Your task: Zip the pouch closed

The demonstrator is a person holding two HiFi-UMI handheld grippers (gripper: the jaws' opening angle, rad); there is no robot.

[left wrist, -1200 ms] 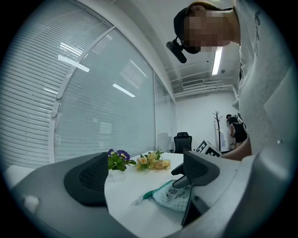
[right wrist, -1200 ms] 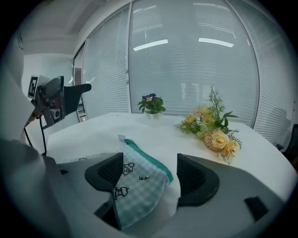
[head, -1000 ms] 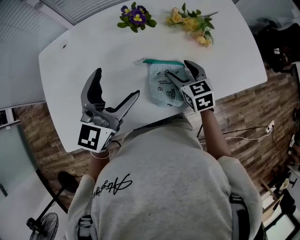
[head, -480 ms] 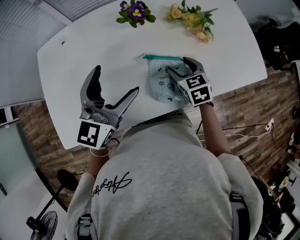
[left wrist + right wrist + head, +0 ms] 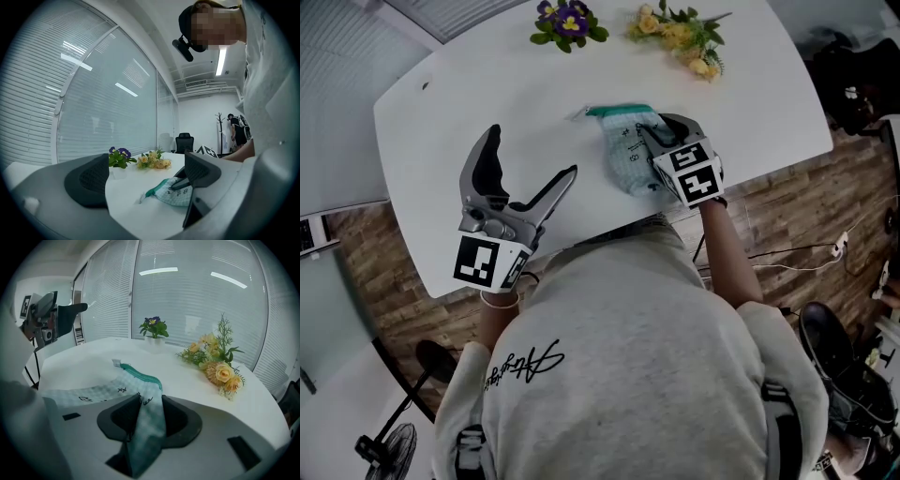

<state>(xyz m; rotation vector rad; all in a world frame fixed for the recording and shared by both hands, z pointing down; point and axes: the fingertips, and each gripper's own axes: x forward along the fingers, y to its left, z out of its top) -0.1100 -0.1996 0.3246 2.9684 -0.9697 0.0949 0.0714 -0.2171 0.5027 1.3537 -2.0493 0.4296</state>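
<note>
A pale green checked pouch [image 5: 628, 155] with a teal zipper band [image 5: 617, 111] along its far edge lies on the white table [image 5: 459, 103]. My right gripper [image 5: 653, 134] sits at the pouch's right side. Its jaws have just been closing, and in the right gripper view [image 5: 149, 414] they pinch a fold of the pouch [image 5: 123, 383] fabric below the zipper [image 5: 140, 374]. My left gripper [image 5: 534, 152] hangs open and level over the table's near left, well apart from the pouch. In the left gripper view [image 5: 145, 177] nothing is between its jaws, and the pouch [image 5: 171, 194] lies beyond them.
Purple flowers [image 5: 567, 21] and a yellow bouquet [image 5: 684, 33] stand at the table's far edge. The table's near edge runs just in front of my body. In the left gripper view an office chair [image 5: 184, 140] and a person [image 5: 239, 131] are far off.
The right gripper's jaws have closed onto the pouch's right side, bunching the fabric and pulling it slightly narrower. The left gripper has stayed where it was.
</note>
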